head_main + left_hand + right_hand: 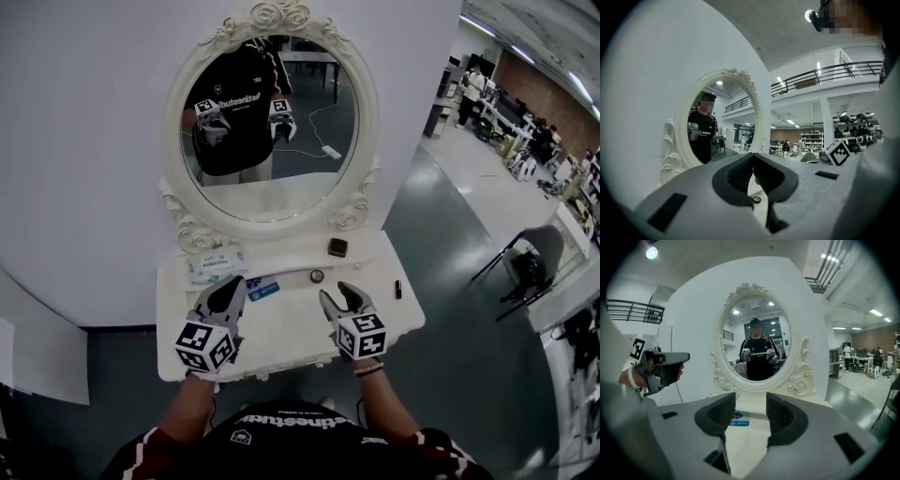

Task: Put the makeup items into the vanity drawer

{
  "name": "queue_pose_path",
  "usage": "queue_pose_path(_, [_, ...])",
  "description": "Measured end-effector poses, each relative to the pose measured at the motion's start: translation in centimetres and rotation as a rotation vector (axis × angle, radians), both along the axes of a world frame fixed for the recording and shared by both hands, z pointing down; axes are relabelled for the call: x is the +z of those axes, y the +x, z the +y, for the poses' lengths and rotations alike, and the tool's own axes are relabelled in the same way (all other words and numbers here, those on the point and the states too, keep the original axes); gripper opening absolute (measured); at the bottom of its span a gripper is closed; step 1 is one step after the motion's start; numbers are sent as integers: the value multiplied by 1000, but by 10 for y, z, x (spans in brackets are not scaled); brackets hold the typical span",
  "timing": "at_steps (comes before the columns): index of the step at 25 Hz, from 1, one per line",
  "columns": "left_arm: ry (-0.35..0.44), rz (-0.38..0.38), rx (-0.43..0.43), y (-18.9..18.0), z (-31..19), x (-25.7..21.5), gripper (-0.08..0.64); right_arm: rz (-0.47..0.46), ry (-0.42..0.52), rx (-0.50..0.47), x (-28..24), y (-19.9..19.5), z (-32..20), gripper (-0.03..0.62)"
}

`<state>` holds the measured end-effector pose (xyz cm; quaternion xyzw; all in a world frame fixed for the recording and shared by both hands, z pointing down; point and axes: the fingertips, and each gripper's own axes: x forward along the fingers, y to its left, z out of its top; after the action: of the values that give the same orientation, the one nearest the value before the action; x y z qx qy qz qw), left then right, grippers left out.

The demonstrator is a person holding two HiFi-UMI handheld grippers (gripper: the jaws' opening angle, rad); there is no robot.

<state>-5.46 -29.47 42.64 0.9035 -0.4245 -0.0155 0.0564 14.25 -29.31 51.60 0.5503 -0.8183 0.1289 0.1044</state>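
White vanity top (291,328): wipes pack (216,265), compact (337,247), lipstick (397,289).

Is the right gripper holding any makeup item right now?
No, the right gripper has its jaws apart, with nothing clamped between them.

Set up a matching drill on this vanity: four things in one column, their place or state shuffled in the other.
1 wipes pack
2 blue packet
3 dark tube
4 right gripper

A fingers apart, nothing between them
B tabletop, far right
C back ledge, left side
D tabletop, left of the middle

Pairs: 1-C, 2-D, 3-B, 4-A
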Motion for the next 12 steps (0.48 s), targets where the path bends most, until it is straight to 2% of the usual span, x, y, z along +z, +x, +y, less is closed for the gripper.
queue_pose_path(12, [30, -2, -69, -22, 1, -13, 6, -16, 144, -14, -61, -6, 5, 170])
